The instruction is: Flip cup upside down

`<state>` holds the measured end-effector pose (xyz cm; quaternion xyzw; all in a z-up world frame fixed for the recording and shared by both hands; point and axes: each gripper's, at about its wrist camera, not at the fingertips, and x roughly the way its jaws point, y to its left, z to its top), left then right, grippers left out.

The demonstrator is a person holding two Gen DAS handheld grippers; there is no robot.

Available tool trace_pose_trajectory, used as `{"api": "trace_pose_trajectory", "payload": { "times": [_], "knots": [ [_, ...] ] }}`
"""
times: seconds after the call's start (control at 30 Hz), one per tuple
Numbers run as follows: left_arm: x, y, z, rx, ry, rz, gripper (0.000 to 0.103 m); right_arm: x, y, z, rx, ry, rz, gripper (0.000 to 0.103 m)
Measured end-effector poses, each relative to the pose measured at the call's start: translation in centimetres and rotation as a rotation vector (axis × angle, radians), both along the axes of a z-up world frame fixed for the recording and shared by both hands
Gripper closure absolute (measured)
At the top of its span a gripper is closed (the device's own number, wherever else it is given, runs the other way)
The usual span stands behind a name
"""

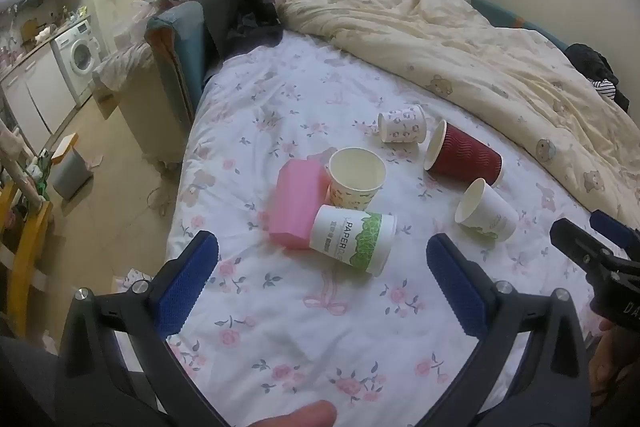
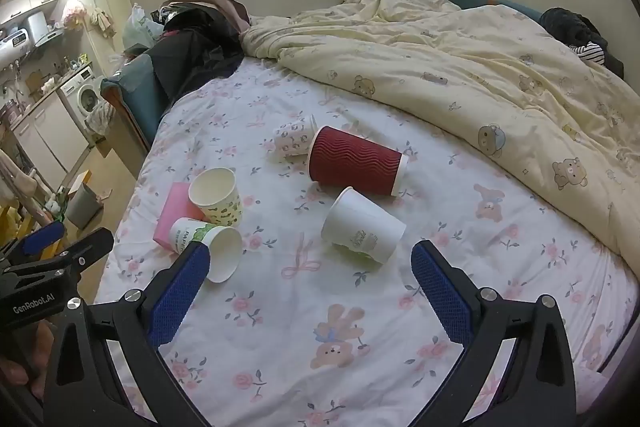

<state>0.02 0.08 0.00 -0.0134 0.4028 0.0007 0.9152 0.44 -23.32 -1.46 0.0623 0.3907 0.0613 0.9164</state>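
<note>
A: Where are the cups?
B: Five on the bed (image 1: 280, 327): the red cup (image 2: 356, 161) and three others lie on their sides; one (image 1: 356, 179) leans mouth-up against a pink box (image 1: 296, 203).
A: The grippers?
B: Left gripper (image 1: 320, 263) and right gripper (image 2: 310, 267) both gape wide, holding nothing.

home bedroom, bed (image 1: 280, 99), quilt (image 1: 460, 39), washing machine (image 1: 78, 57)
</note>
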Motion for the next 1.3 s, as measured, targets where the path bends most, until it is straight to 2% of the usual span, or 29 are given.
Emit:
{"api": "trace_pose_trajectory", "payload": {
  "times": [1.3],
  "knots": [
    [-0.3,-0.8,0.1,0.032,-0.018,-0.015,0.0,0.2,0.1,0.0,0.005,0.001,0.005,0.0]
  ]
}}
